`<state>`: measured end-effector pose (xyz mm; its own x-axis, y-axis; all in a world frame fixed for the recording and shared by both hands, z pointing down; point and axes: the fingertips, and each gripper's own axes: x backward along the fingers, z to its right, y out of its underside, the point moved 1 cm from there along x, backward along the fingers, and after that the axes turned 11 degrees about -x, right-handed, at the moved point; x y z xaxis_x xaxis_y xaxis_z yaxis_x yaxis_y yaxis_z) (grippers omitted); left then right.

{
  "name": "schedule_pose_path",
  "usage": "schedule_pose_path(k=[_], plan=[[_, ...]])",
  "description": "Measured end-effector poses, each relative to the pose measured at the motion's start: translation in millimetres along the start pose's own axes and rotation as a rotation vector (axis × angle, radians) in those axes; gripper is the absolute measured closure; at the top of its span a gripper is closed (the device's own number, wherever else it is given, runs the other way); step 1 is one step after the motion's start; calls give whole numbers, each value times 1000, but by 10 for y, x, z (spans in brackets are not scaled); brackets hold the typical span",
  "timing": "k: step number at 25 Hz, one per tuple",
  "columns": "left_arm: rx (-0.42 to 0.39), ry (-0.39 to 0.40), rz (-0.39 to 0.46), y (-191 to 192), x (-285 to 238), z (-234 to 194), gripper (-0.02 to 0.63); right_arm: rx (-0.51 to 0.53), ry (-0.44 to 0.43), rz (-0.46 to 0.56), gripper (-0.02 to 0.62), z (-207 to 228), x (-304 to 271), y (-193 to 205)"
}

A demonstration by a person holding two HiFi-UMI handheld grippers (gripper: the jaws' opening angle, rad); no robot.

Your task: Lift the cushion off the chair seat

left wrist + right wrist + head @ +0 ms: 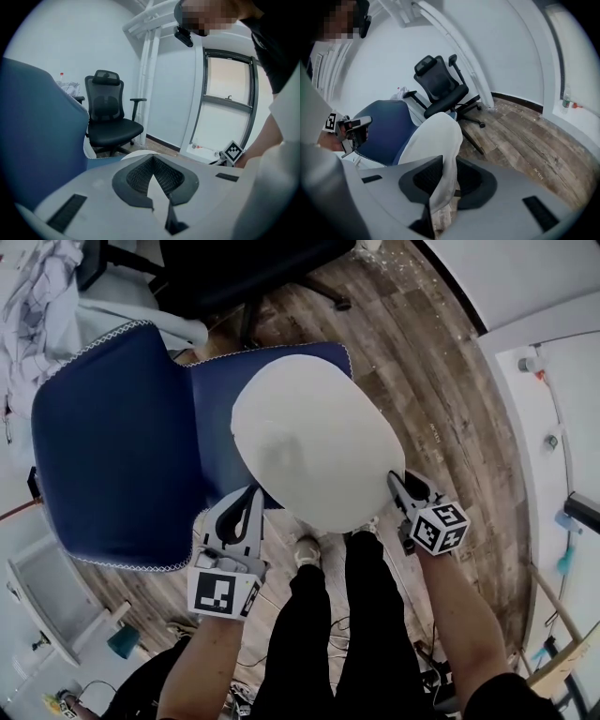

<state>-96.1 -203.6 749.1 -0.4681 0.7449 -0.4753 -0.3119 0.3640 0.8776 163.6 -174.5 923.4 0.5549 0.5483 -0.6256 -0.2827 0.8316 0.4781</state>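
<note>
A white oval cushion [314, 442] lies tilted over the seat of a blue chair [122, 446], and its near edge hangs past the seat front. My left gripper [251, 510] is at the cushion's near left edge. In the left gripper view the jaws stand close around a pale wedge of cushion [158, 190]. My right gripper [399, 486] holds the near right edge. In the right gripper view the white cushion fabric [436, 136] runs down between the dark pads [423, 177], which press on it.
A black office chair [244, 268] stands just behind the blue chair. The person's dark-trousered legs [337, 615] stand at the seat front. A pile of cloth [37, 287] lies at the far left. A white wall and window frame [553, 381] run along the right over wood flooring.
</note>
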Motion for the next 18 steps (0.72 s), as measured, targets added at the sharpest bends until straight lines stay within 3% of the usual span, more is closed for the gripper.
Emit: schedule_pose_path(k=[18], plan=[[-9, -36, 90, -682, 495, -222, 601, 35, -14, 44, 549, -724, 486, -456]])
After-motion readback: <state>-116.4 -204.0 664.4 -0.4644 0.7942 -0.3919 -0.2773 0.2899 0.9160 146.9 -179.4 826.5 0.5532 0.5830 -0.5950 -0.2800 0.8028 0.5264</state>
